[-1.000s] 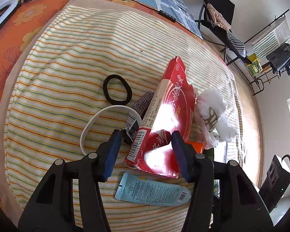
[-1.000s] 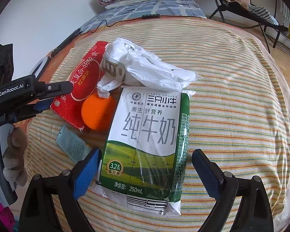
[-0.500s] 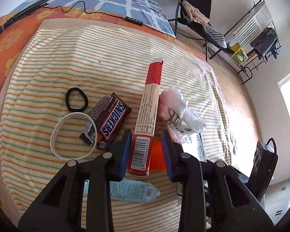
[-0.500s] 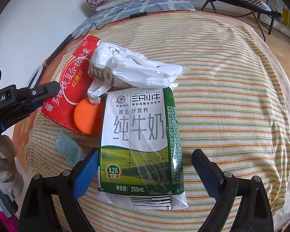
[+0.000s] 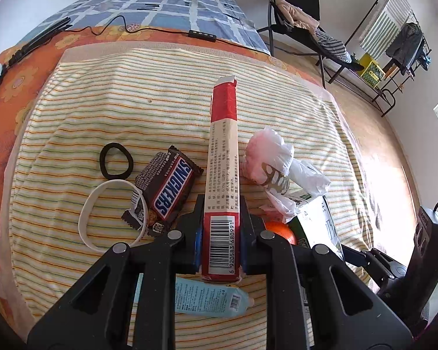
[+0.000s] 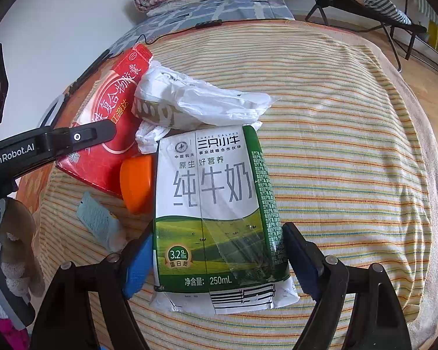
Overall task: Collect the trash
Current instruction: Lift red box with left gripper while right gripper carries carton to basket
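My left gripper [image 5: 221, 233] is shut on a red medicine box [image 5: 222, 180], held edge-up above the striped blanket; the box also shows in the right wrist view [image 6: 111, 122]. My right gripper [image 6: 219, 258] has its fingers on both sides of a green-and-white milk carton [image 6: 216, 204], close to its edges; contact is unclear. A crumpled white plastic bag [image 6: 195, 102] lies against the carton's far end. An orange cap [image 6: 137, 183], a light blue tube [image 5: 210, 297] and a Snickers wrapper [image 5: 168, 192] lie nearby.
A black hair tie [image 5: 115, 164] and a white wristband [image 5: 102, 213] lie left of the wrapper. A cable with a remote [image 5: 203, 33] crosses the bed's far side. A folding chair [image 5: 295, 14] and a clothes rack [image 5: 394, 38] stand on the floor at right.
My left gripper closed on the red box and lifted it, turning it on edge and uncovering the Snickers wrapper. My right gripper's fingers narrowed around the milk carton.
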